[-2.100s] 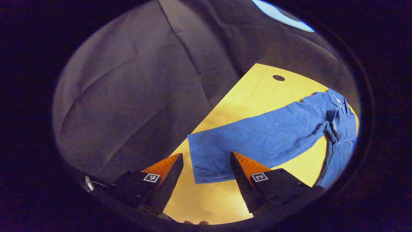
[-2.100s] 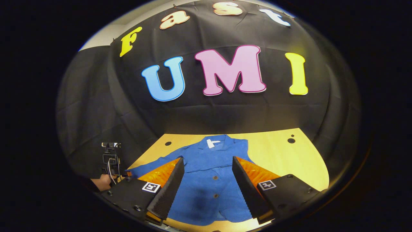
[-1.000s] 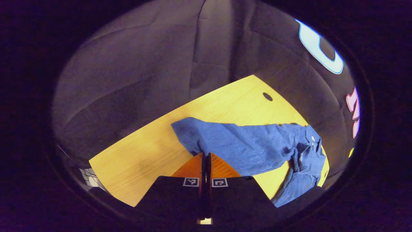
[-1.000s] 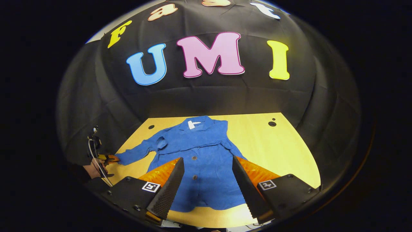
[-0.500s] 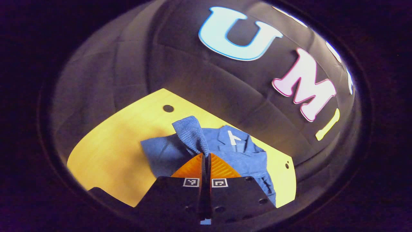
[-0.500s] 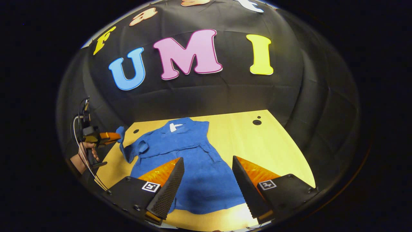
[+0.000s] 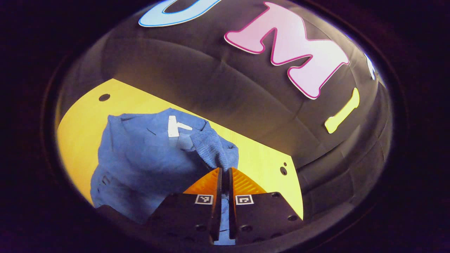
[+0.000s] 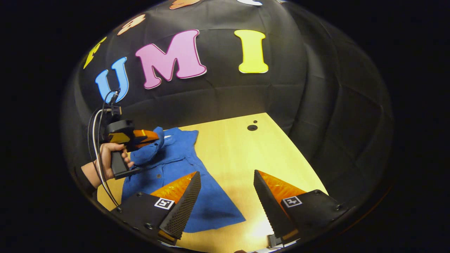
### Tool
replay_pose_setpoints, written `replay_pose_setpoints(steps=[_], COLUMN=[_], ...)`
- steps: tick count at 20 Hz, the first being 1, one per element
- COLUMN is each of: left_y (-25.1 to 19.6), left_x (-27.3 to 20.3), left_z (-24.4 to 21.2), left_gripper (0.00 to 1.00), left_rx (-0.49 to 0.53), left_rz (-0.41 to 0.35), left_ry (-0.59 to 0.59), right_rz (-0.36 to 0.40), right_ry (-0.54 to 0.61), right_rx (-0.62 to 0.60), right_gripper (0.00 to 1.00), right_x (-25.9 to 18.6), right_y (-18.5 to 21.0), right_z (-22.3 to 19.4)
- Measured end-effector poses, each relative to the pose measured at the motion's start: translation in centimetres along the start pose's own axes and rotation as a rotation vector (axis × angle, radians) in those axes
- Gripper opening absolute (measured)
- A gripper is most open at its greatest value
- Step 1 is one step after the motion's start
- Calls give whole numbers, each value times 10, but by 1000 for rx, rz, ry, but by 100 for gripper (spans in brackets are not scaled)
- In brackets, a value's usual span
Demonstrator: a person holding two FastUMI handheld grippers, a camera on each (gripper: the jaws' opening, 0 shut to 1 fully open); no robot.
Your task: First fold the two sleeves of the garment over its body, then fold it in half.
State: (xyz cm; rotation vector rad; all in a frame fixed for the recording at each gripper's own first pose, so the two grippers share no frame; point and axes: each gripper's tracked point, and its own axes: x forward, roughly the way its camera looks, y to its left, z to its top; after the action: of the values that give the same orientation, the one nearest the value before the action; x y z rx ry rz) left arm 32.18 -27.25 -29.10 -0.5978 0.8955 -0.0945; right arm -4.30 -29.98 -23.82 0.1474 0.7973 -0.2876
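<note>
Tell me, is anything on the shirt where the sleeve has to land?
Nothing visible is. The left tongs pinch the blue knit sleeve above the blue shirt's body, which lies bare on the yellow wooden table.

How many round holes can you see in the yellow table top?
3: one hole at the far left corner, a big hole and a tiny hole together at the far right corner. The shirt may hide more.

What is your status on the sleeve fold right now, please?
Left gripper shut on sleeve, held over blue garment. Right gripper open, empty, above table. Nothing in the way.
</note>
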Motion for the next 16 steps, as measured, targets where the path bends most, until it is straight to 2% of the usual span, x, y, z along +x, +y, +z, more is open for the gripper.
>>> replay_pose_setpoints(steps=[1,2,4,7,10,13,16], left_y=[-4,-12,-15,3,42,102,167], left_x=[14,16,19,-4,-72,-148,-213], left_z=[-8,-18,-26,-19,-27,-69,-122], left_gripper=[10,36,87,85,85,85,85], left_rx=[-17,-20,12,103,230,364,355], left_rz=[-9,-34,-16,25,59,127,226], left_ry=[27,48,71,32,17,77,157], right_rz=[-15,-27,-41,-43,-41,-50,-64], right_ry=[6,17,42,79,154,316,412], right_rx=[11,22,40,16,-36,-58,-69], right_gripper=[95,96,95,96,96,96,97], right_x=[-1,-4,-5,1,14,23,27], right_y=[-7,-9,-12,-8,-1,-1,-7], right_z=[-5,-11,-22,-41,-67,-110,-138])
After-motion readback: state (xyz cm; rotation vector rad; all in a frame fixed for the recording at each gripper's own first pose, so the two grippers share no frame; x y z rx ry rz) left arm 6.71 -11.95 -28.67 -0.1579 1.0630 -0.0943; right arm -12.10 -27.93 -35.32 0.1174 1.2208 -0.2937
